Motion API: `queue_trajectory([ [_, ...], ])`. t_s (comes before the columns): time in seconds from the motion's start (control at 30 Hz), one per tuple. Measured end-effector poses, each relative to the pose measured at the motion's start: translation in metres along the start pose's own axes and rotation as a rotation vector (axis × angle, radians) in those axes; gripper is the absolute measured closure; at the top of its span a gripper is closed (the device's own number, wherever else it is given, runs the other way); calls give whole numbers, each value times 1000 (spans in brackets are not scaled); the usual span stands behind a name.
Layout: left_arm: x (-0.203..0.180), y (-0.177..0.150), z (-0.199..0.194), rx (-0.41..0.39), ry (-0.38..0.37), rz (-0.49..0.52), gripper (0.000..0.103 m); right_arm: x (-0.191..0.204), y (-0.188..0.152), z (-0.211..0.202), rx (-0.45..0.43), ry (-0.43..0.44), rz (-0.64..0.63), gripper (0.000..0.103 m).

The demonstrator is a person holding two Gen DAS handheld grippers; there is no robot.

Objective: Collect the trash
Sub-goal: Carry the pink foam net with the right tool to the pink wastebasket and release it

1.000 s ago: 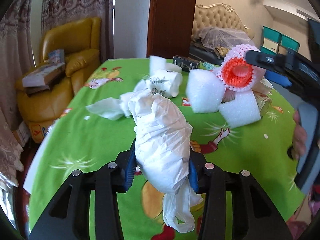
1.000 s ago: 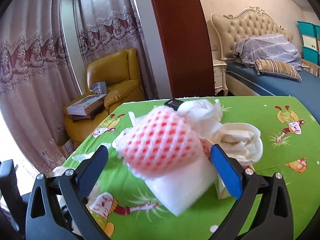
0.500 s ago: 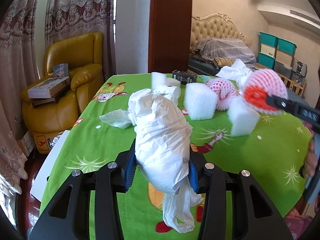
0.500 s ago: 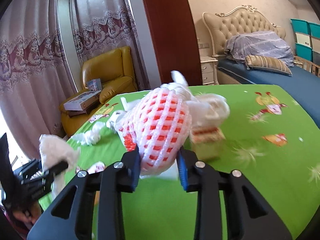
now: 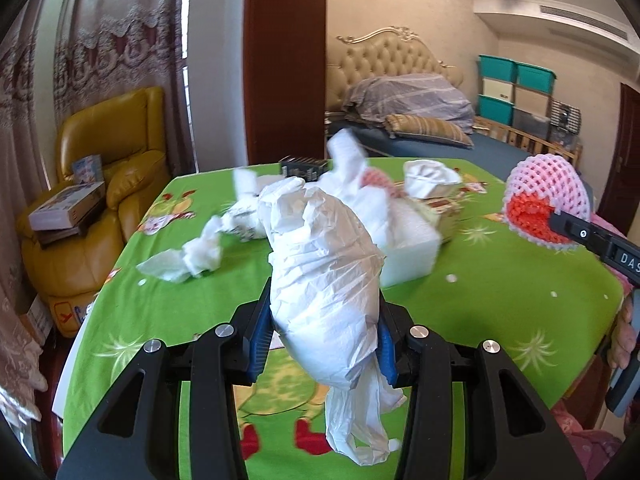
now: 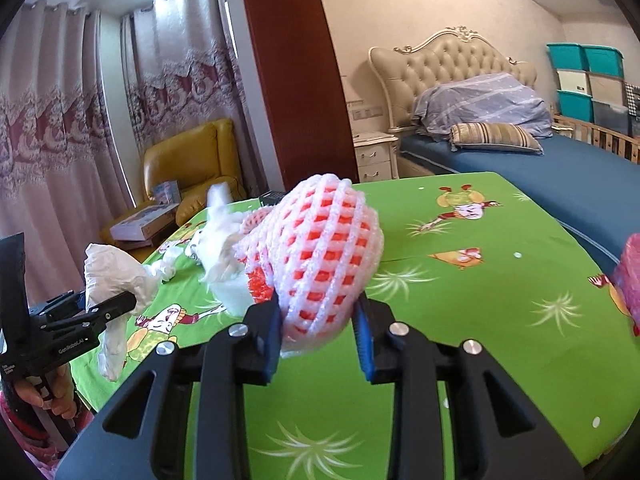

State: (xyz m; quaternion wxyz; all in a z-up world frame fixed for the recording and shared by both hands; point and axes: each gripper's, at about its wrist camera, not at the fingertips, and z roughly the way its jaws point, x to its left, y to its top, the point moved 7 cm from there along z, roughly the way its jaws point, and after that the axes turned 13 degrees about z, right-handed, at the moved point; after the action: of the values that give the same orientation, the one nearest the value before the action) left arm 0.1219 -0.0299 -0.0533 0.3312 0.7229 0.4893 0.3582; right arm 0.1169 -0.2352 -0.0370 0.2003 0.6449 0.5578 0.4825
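Right wrist view: pink-and-orange foam fruit net (image 6: 326,256), squeezed between blue pads

The left hand-held gripper (image 6: 110,307) carries "GenRobot.AI" in white on its black body. The right hand-held gripper (image 5: 560,222) shows the letters "DAS" at the frame edge. Nothing else can be read.

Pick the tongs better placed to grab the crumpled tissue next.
Neither is free: left tongs grip the white plastic bag, right tongs the foam net. Left sits nearer the crumpled tissue.
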Motion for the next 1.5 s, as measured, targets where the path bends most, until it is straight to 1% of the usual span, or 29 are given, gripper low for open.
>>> queue_trajectory([
  [0.2, -22, 11, 0, -10, -30, 38, 61, -10, 0, -10, -18, -7, -6, 73],
  [0.43, -44, 24, 2, -30, -68, 62, 61, -23, -3, -18, -32, -59, -49, 73],
  [0.53, -57, 32, 4, -39, -98, 67, 61, -29, -3, -24, -46, -87, -65, 73],
  [0.67, -78, 42, 9, -51, -136, 97, 61, -42, 1, -34, -75, -130, -78, 73],
  [0.87, -123, 65, 19, -90, -220, 153, 61, -71, 9, -50, -112, -189, -55, 73],
  [1.03, -170, 90, 33, -113, -310, 211, 61, -99, 19, -69, -147, -249, -44, 73],
  [1.17, -218, 110, 46, -122, -382, 269, 61, -129, 28, -90, -178, -328, -50, 73],
  [1.23, -240, 119, 51, -128, -436, 288, 61, -149, 34, -103, -189, -369, -48, 73],
  [1.33, -280, 137, 61, -129, -492, 323, 61, -176, 42, -118, -201, -437, -49, 73],
  [1.5, -355, 167, 72, -131, -594, 378, 61, -241, 57, -147, -214, -547, -8, 73],
])
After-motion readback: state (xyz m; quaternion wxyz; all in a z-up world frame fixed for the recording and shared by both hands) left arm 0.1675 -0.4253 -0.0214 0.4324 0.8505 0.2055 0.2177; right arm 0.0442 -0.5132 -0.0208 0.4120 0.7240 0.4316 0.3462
